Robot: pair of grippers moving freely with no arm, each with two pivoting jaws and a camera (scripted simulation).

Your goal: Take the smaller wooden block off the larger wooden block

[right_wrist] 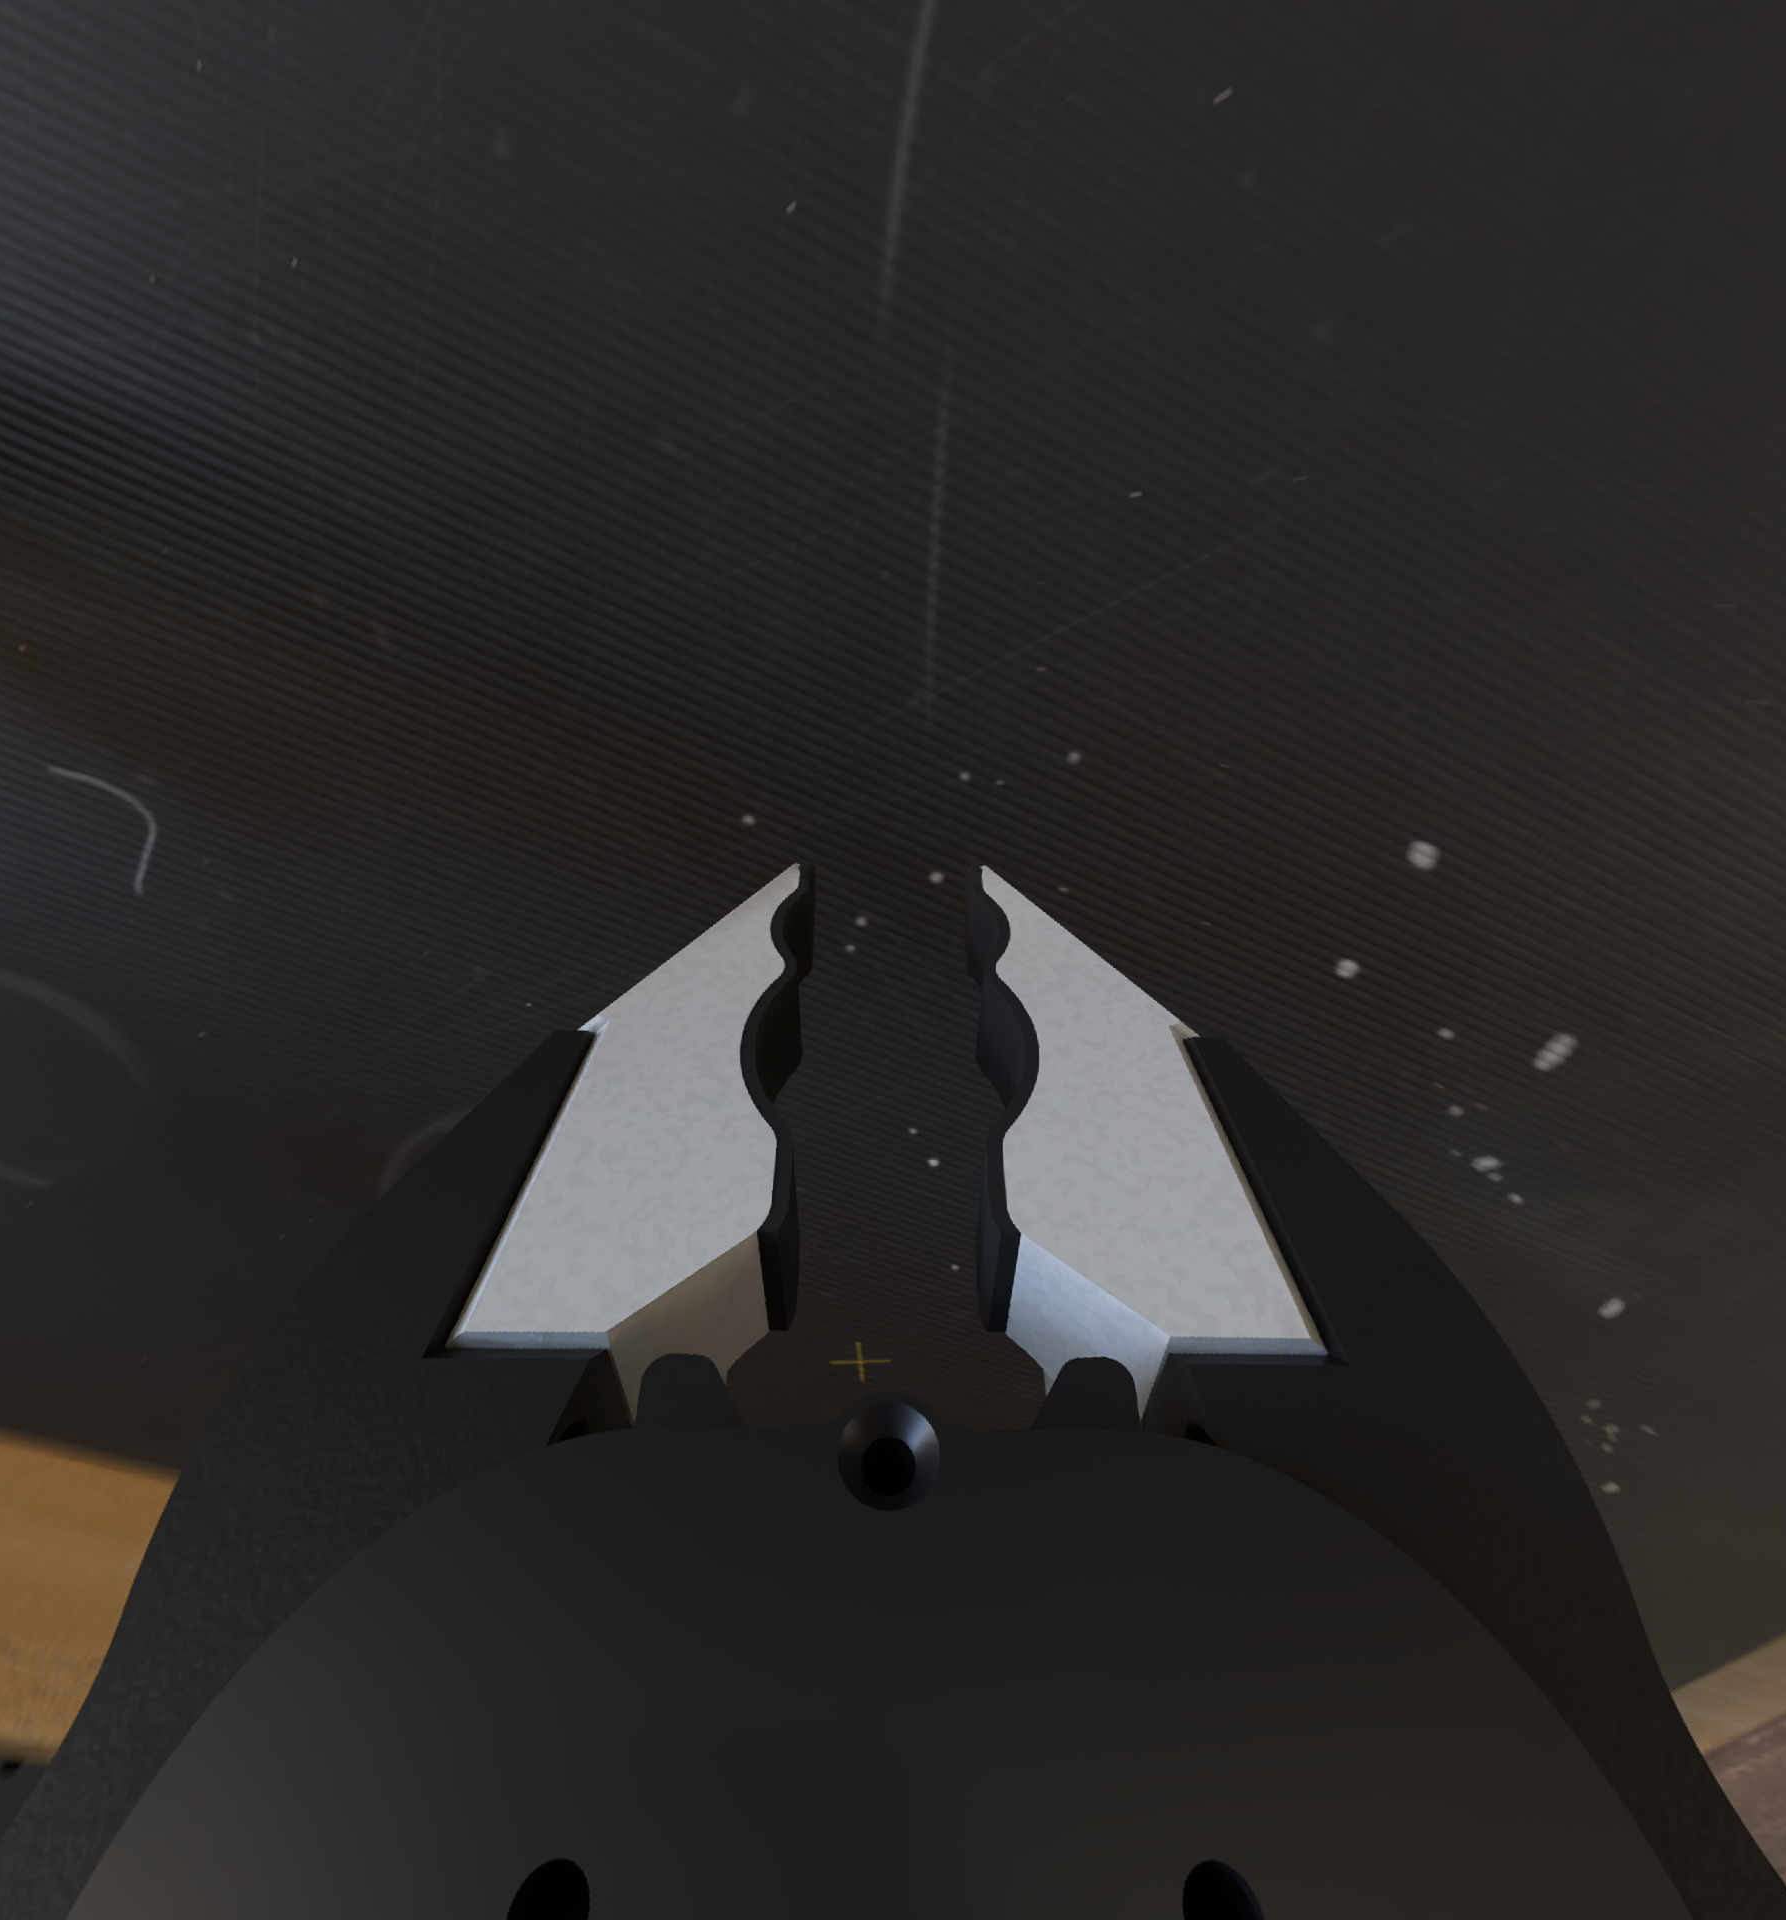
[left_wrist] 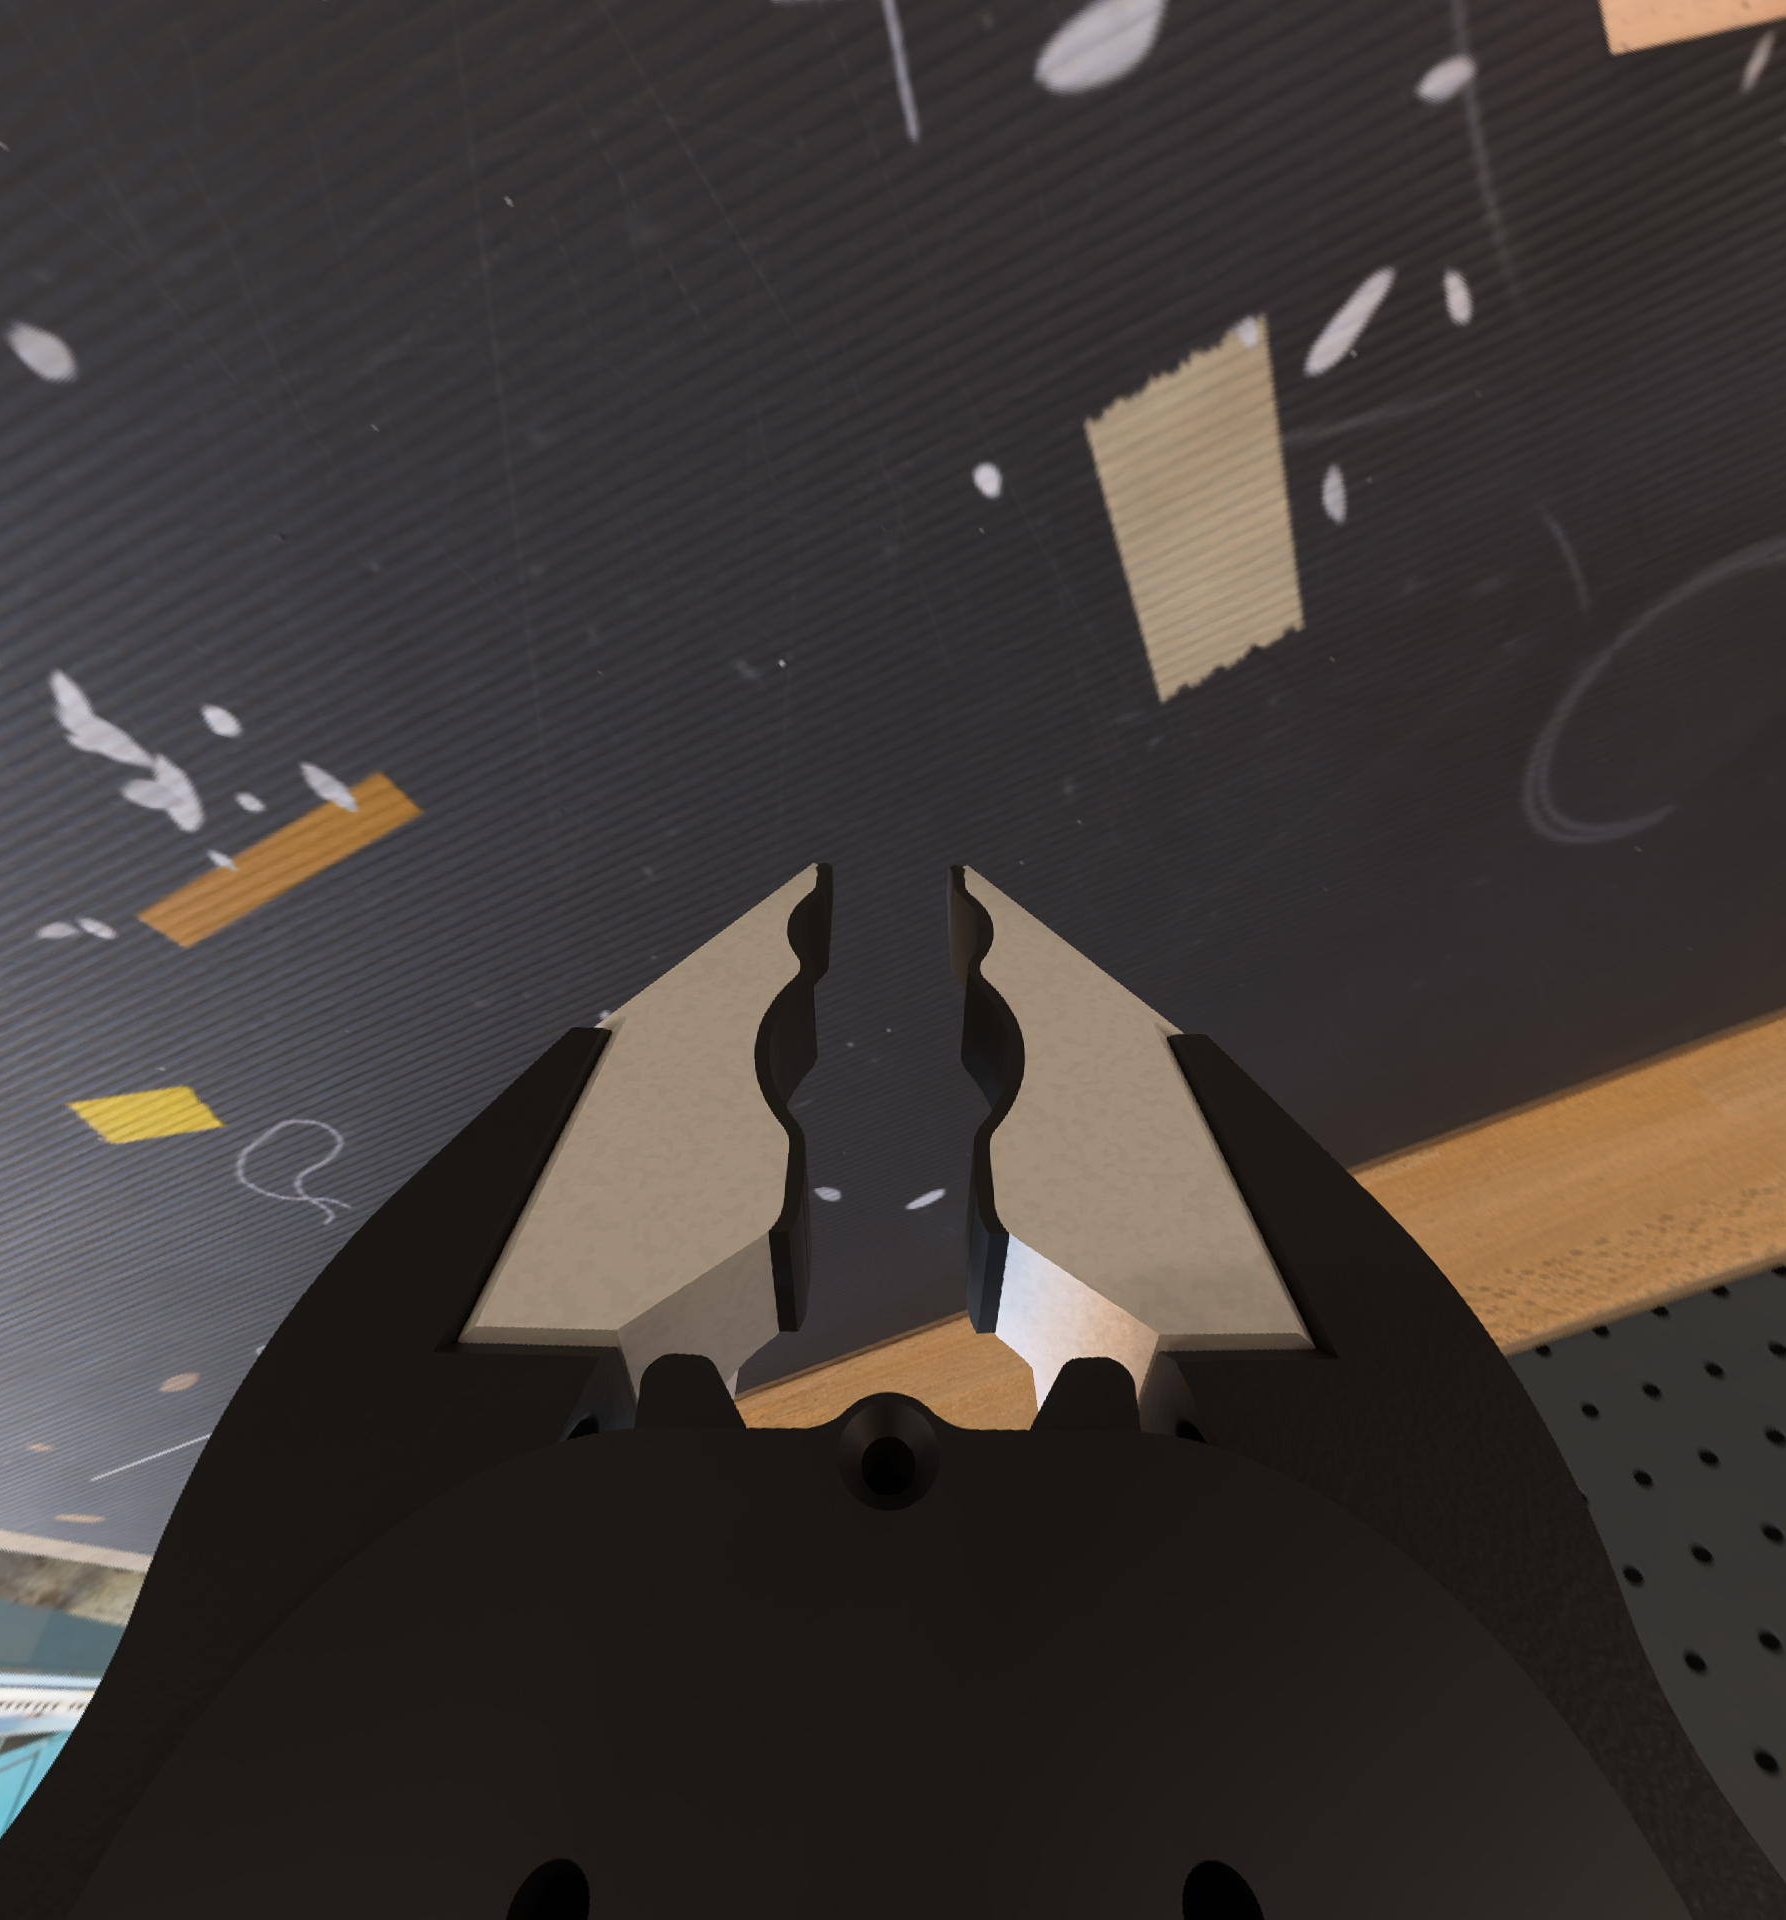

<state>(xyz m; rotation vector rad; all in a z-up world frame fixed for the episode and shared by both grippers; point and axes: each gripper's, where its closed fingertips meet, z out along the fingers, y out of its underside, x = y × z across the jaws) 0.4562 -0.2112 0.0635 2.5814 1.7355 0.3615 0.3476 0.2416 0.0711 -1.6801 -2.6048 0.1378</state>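
My left gripper (left_wrist: pixel 889 873) is open and empty, held above a dark mat (left_wrist: pixel 660 468). A pale wood-coloured shape (left_wrist: pixel 1720 21) shows at the top right edge of the left wrist view, far ahead of the fingers and cut off by the frame. I cannot tell which block it is. My right gripper (right_wrist: pixel 893 871) is open and empty over the dark mat (right_wrist: pixel 972 416). No block shows in the right wrist view.
Flat tape pieces lie on the mat: beige (left_wrist: pixel 1195 509), orange (left_wrist: pixel 281 857), yellow (left_wrist: pixel 146 1114), among white flecks and chalk marks. A wooden table edge (left_wrist: pixel 1543 1174) borders the mat, with a dark perforated panel (left_wrist: pixel 1720 1507) beyond. The wooden edge also shows in the right wrist view (right_wrist: pixel 27 1558).
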